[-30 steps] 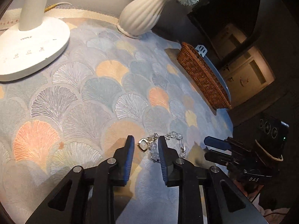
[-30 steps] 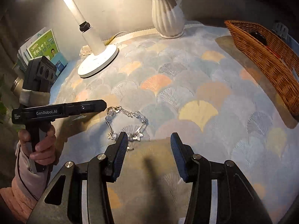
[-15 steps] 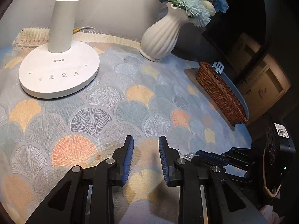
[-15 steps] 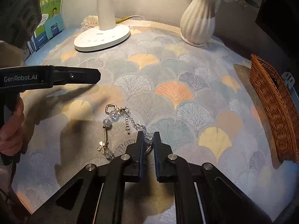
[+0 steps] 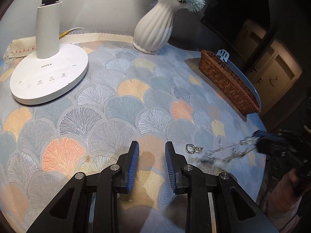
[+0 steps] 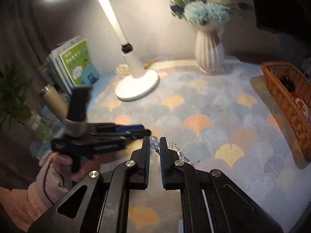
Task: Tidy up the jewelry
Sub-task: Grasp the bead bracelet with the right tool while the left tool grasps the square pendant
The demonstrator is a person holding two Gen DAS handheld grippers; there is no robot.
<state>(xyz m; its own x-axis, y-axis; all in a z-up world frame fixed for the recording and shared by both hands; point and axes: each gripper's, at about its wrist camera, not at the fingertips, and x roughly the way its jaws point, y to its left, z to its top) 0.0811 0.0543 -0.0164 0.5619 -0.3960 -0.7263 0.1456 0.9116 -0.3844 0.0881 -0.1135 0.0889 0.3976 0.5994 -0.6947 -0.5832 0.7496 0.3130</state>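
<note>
Silver chain and clear beads: that is the bracelet, pinched between the nearly closed fingers of my right gripper, one faceted bead showing in the narrow gap and the rest trailing off to the right of the jaws. From the left wrist view the bracelet is stretched and motion-blurred; its square clasp end lies on the cloth beside my left gripper, and the other end runs up to the right gripper at the frame's right edge.

My left gripper is parted to a moderate gap with nothing between the blue pads, hovering over the fan-patterned tablecloth. In the right wrist view it sits just left of my right gripper's tips, held by a hand in a pink sleeve.

Taking the lamp as landmark: the bracelet is in front of it and well to its right. The white vase with blue flowers stands right of the lamp, toward the wall. The wicker basket lies far right of the lamp at the table's edge; dark and red items show inside it. Books stand left of the lamp.
</note>
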